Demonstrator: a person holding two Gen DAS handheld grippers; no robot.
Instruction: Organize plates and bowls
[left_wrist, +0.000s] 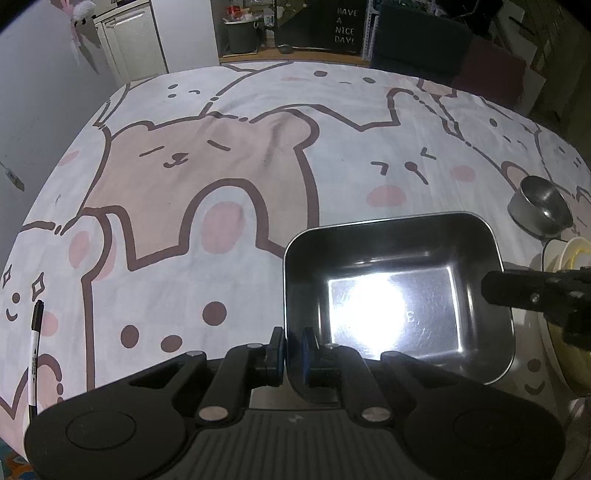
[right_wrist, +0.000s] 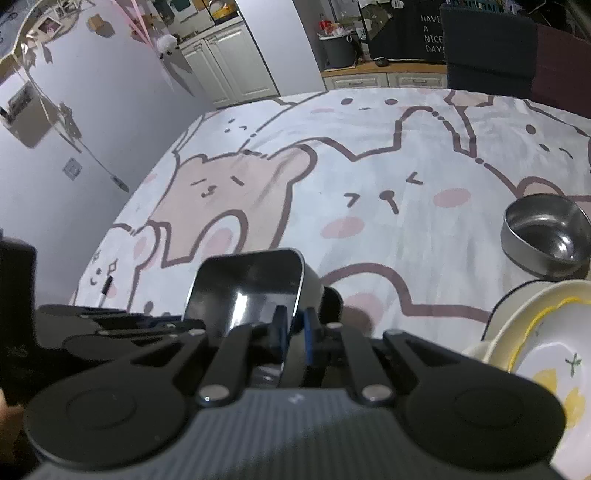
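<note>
1. Steel tray (left_wrist: 399, 295): rectangular, deep, open side up, near edge of bear-print cloth (left_wrist: 207, 173). Carried at two rims at once; whether base touches cloth cannot be told.
2. Left hand-held gripper (left_wrist: 292, 350): pads clamped on tray's near rim, one pad inside wall, one outside. Thin wall explains near-closed jaws.
3. Right hand-held gripper (right_wrist: 295, 328): likewise pinched on tray rim at a corner (right_wrist: 255, 295), one pad either side of wall. Seen in left view as dark finger reaching in over tray's right side.
4. Reason for two-point hold, judged: wide, slick metal tray would swing or slip from one rim pinch; opposite-side grips keep it level.
5. Round steel bowl (right_wrist: 546, 236): upright on cloth, well apart from tray, beyond right gripper.
6. White plate with yellow print (right_wrist: 546, 365): just in front of bowl, at right edge; appears to sit on other ware, count not readable.
7. Judgement: bowl and plate grouped at right suggest a collecting spot; tray likely bound for it or to serve as base.
8. Pen (left_wrist: 35, 343): on cloth at far left, clear of tray.
9. Risk, judged: uneven grip could tilt tray.
</note>
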